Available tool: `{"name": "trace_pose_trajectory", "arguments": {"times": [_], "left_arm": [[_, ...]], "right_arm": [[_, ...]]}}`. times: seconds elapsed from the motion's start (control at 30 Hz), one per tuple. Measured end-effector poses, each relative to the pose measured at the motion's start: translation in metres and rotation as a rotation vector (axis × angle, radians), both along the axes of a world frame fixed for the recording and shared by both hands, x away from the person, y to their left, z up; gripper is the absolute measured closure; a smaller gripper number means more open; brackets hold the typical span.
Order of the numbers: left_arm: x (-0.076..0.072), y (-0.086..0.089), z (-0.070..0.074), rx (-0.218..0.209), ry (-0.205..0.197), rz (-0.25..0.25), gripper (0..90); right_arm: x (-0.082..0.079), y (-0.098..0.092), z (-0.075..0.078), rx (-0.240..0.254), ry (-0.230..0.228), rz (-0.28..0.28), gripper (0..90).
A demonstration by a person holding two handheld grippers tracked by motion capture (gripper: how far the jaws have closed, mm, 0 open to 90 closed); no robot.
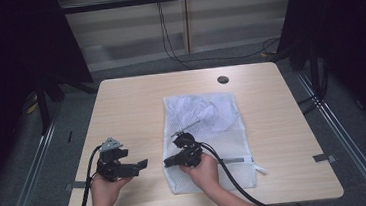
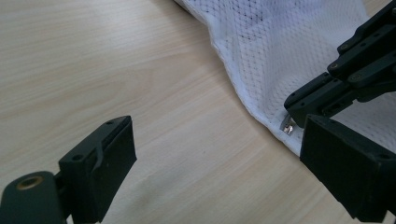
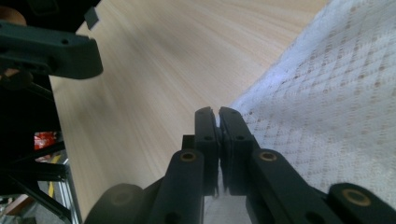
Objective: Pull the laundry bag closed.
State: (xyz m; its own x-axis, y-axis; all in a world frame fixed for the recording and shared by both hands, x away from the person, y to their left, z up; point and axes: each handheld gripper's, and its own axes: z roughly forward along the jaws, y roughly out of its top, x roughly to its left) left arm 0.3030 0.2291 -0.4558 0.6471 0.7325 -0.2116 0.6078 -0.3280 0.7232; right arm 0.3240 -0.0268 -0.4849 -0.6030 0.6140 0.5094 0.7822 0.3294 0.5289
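High view: the left gripper (image 1: 142,163) sits at the near table (image 1: 131,107) edge, jaws spread wide over bare wood. Just beside it, the right gripper (image 1: 168,162) has its jaws pressed together at the near left edge of the white mesh bag (image 1: 223,129); whether mesh lies between them cannot be told. The bag extends beyond both grippers, crumpled at its far end.

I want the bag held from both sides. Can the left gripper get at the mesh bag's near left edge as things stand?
Probably yes. The left gripper is open, with bare table between it and the mesh bag. But the right gripper sits shut at that same edge, so room there is tight.
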Motion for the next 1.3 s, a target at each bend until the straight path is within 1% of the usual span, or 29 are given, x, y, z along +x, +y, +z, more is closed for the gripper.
{"name": "trace_pose_trajectory", "arguments": {"times": [0.07,0.13,0.17,0.23,0.27,0.3,0.33,0.47,0.67,0.8,0.87,0.93,1.03,1.1,1.13,1.17,1.2,1.3], "left_arm": [[0.0,-0.002,0.0,-0.011,0.012,-0.01,10.1],[0.0,-0.003,0.0,-0.024,0.023,-0.02,10.2],[0.0,-0.005,-0.001,-0.025,0.022,-0.022,10.4],[0.0,-0.007,-0.002,-0.027,0.035,-0.037,10.5],[0.0,-0.01,-0.003,-0.035,0.044,-0.043,10.8],[0.0,-0.011,-0.003,-0.036,0.049,-0.049,11.0],[-0.001,-0.012,-0.003,-0.037,0.053,-0.051,11.0],[-0.001,-0.017,-0.005,-0.05,0.063,-0.062,11.0],[-0.001,-0.024,-0.007,-0.05,0.075,-0.082,12.1],[-0.001,-0.028,-0.008,-0.063,0.082,-0.096,13.3],[-0.001,-0.03,-0.008,-0.076,0.097,-0.109,14.7],[0.0,-0.032,-0.009,-0.096,0.12,-0.126,17.9],[0.0,-0.035,-0.011,-0.108,0.137,-0.147,22.9],[0.001,-0.037,-0.012,-0.116,0.148,-0.16,23.8],[0.001,-0.037,-0.012,-0.11,0.148,-0.169,25.9],[0.001,-0.038,-0.013,-0.117,0.154,-0.173,27.8],[0.001,-0.039,-0.013,-0.129,0.161,-0.166,29.2],[0.002,-0.04,-0.014,-0.136,0.172,-0.179,32.6]], "right_arm": [[0.001,-0.003,0.0,0.019,0.004,-0.003,86.5],[0.0,-0.004,0.001,0.014,0.008,-0.007,86.5],[0.0,-0.005,0.002,0.02,0.003,-0.005,86.5],[0.0,-0.006,0.003,0.023,0.002,-0.009,86.6],[0.0,-0.007,0.004,0.029,-0.003,-0.005,86.6],[0.0,-0.008,0.005,0.033,0.002,-0.015,86.6],[0.0,-0.009,0.006,0.036,-0.003,-0.016,86.6],[0.0,-0.012,0.009,0.049,-0.009,-0.017,86.6],[-0.001,-0.017,0.014,0.064,-0.013,-0.024,86.6],[-0.002,-0.018,0.015,0.069,-0.004,-0.027,86.6],[-0.002,-0.018,0.015,0.072,-0.007,-0.024,86.6],[-0.002,-0.019,0.016,0.075,-0.011,-0.024,86.6],[-0.003,-0.019,0.017,0.077,-0.012,-0.023,86.6],[-0.004,-0.019,0.018,0.072,-0.01,-0.024,86.6],[-0.004,-0.019,0.018,0.074,-0.015,-0.025,86.6],[-0.004,-0.019,0.018,0.076,-0.018,-0.024,86.6],[-0.004,-0.02,0.018,0.079,-0.022,-0.021,86.6],[-0.005,-0.021,0.02,0.08,-0.024,-0.023,86.6]]}}
